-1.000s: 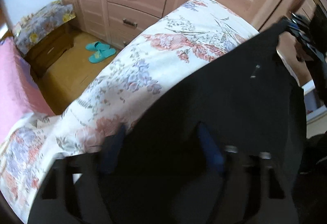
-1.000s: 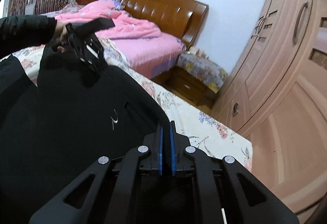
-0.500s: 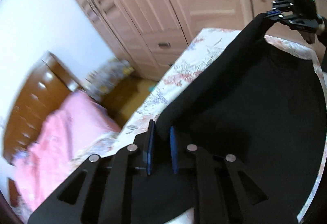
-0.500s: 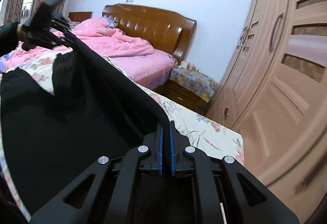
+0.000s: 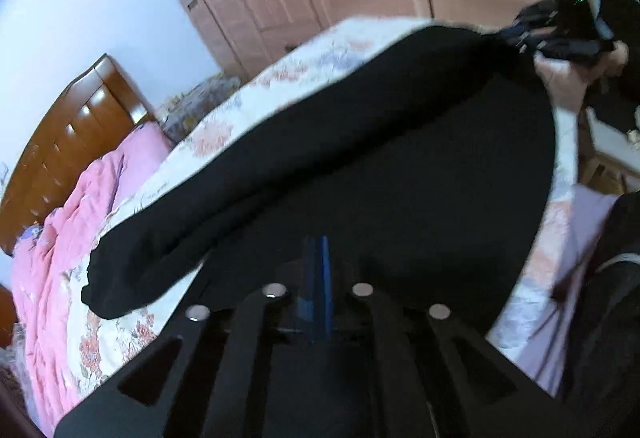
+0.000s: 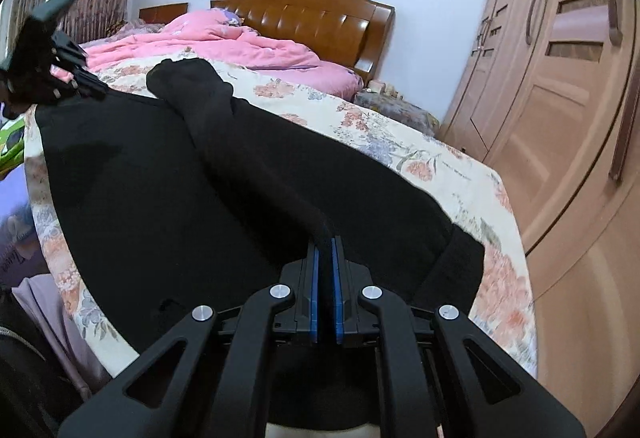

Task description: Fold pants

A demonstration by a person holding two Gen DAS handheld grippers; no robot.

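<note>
While the black pants (image 6: pixel 168 198) lay spread across the floral bedsheet (image 6: pixel 448 166) at frame centre, the right tongs (image 6: pixel 326 274) pinched their fabric at lower centre. At the left edge, the left tongs (image 6: pixel 86 84) gripped another part, their blue pads pressed together.

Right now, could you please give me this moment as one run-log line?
task: fold pants | left gripper: shut on pants | right gripper: shut on pants | pants: one leg laid over, on bed
</note>
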